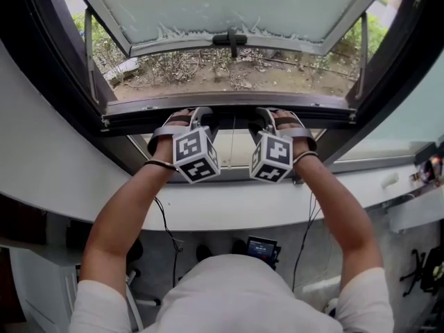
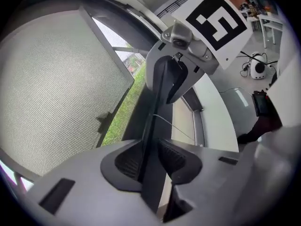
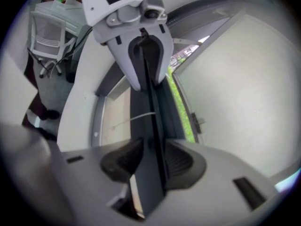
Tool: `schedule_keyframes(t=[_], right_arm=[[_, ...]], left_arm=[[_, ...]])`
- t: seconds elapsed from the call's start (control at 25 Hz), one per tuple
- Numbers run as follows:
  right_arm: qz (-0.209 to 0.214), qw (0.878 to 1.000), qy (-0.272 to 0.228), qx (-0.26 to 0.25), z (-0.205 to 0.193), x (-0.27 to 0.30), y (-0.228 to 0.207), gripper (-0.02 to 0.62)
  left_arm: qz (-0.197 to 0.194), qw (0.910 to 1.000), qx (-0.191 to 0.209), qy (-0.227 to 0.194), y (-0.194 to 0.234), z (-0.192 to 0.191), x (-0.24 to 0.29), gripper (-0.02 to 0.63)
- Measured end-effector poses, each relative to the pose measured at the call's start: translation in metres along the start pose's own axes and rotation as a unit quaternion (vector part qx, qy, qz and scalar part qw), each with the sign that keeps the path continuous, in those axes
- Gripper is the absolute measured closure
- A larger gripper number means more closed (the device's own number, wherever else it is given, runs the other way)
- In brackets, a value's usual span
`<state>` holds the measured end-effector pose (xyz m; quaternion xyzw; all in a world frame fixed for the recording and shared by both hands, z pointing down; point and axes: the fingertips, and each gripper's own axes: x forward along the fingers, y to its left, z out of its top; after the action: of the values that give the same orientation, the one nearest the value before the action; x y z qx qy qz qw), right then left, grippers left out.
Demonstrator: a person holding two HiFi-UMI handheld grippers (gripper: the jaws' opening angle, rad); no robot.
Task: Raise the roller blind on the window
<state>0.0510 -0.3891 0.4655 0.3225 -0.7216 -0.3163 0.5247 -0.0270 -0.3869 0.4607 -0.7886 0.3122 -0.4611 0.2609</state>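
A thin dark bar, the blind's bottom rail (image 1: 232, 109), runs across the window at the foot of the open sash. The left gripper (image 1: 200, 116) and the right gripper (image 1: 263, 118) hold it side by side near its middle, marker cubes toward me. In the left gripper view the rail (image 2: 157, 102) stands edge-on between the left gripper's (image 2: 149, 161) pads, which press both its faces; the right gripper (image 2: 171, 76) clamps it further along. In the right gripper view the right gripper (image 3: 151, 161) is shut on the rail (image 3: 148, 88) likewise. A thin pale cord (image 3: 136, 119) crosses behind it.
The frosted window sash (image 1: 229, 12) tilts outward above, its black handle (image 1: 230, 40) at the lower edge, with bare ground and shrubs beyond. A white sill (image 1: 229, 210) curves below the grippers. Cables and a small device (image 1: 262, 248) lie on the floor. A white chair (image 3: 47, 36) stands behind.
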Motion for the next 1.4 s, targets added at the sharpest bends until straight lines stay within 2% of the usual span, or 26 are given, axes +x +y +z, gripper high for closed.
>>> schedule_keyframes(t=[0.36,0.56,0.84,1.2,1.4], right_arm=[[-0.003,1.000,0.023,-0.021,-0.001,0.002,0.002,0.457],[-0.010,1.000,0.018,-0.007,-0.001,0.001,0.005,0.458],[-0.020,1.000,0.023,0.005,0.000,0.003,0.007,0.458],[-0.028,0.999,0.047,-0.005,-0.002,0.004,0.008,0.459],[-0.013,0.999,0.049,-0.005,-0.001,0.003,0.005,0.459]], left_arm=[[-0.013,0.9987,0.039,0.032,-0.006,-0.001,0.002,0.486],[-0.046,0.9979,0.019,0.041,-0.013,-0.002,0.000,0.486],[-0.057,0.9972,0.004,0.049,-0.014,-0.003,0.000,0.486],[-0.028,0.9989,0.000,0.038,-0.014,-0.004,0.001,0.486],[-0.038,0.9987,-0.011,0.033,-0.012,-0.004,0.000,0.486]])
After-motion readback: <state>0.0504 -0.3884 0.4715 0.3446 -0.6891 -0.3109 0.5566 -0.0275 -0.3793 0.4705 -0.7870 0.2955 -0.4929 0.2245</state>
